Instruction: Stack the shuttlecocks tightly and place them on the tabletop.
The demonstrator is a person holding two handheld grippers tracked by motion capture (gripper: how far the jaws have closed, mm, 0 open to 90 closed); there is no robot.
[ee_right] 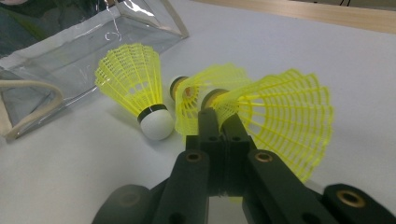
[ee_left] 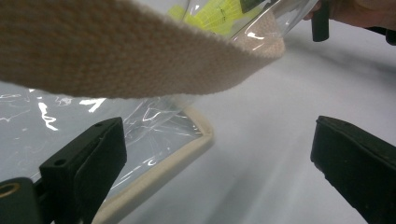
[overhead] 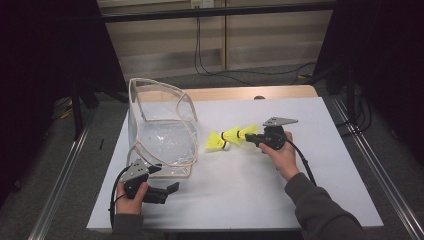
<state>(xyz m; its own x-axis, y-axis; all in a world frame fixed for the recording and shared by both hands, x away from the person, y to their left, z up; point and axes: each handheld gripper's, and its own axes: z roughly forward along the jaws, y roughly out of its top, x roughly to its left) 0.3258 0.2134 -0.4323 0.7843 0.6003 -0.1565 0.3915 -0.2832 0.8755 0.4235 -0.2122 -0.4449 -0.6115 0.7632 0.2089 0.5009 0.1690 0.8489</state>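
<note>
**A:** While your right gripper (ee_right: 218,119) is clamped shut on the skirt rim of the nearest yellow shuttlecock (ee_right: 275,121), think about how little that thing weighs. It's a light plastic mesh cone; it gives under pressure and will likely spring back, so you need no more squeeze than you have.

**B:** Where do the other two sit?

**A:** A second shuttlecock (ee_right: 198,100) lies touching the held one, skirt against skirt, and a third shuttlecock (ee_right: 135,86) lies just beside them with its white cork head toward your gripper. All three are near the middle of the white table (overhead: 240,185), slightly toward its far edge, between your right hand (overhead: 282,155) and the clear bag (overhead: 162,130).

**B:** And the bag?

**A:** It stands toward the table's left edge, soft transparent film with beige webbing trim, so it'll sag and crinkle. Your left gripper (ee_left: 219,154) hangs near the front left corner with its jaws wide apart, gripping nothing; the bag's webbing strap (ee_left: 116,56) crosses just above them, and a bottom corner of the bag lies by one jaw.

**B:** Best place to hold?

**A:** I'd judge the cork head or the stiff band above it safer than the mesh, which can slip or snag. For the bag, take the webbing, not the slick film.
</note>
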